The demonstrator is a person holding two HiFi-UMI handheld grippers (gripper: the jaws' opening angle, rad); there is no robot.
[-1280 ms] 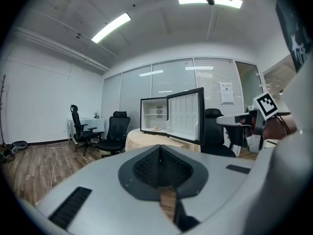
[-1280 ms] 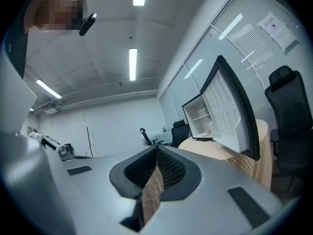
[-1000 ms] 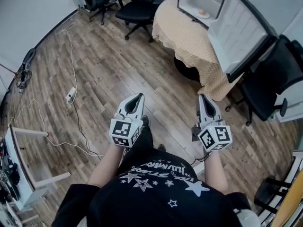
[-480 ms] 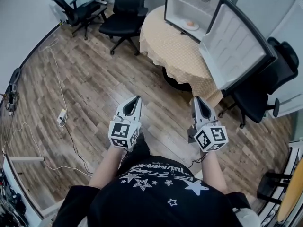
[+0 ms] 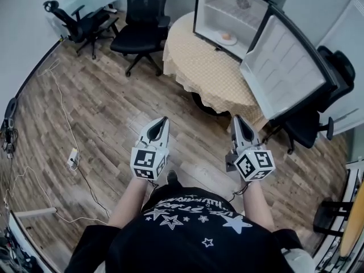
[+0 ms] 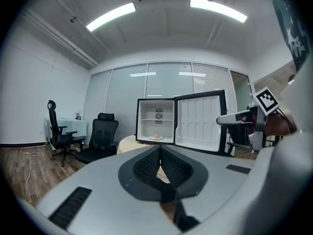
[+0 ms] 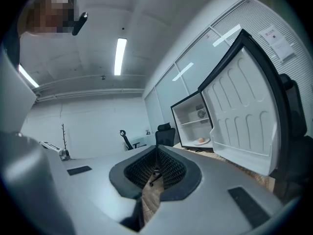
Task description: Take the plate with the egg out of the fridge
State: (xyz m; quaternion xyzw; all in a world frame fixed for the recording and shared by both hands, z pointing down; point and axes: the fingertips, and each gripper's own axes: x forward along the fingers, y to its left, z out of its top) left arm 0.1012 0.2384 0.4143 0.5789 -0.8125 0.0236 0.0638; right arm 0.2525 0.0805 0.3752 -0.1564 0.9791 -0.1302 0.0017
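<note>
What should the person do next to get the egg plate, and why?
Probably step closer to the fridge. Its door is open and the plate with the egg sits inside, but the left hand-held gripper and the right hand-held gripper are both shut and far from it.

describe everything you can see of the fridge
The fridge is a small upright box, black outside and white inside, standing on a round table with a tan cloth. Its door hangs wide open on the right, its white inner face ribbed with moulded shelves. A shelf crosses the upper part and a round vent sits on the back wall. A white plate with an egg lies on its floor.
</note>
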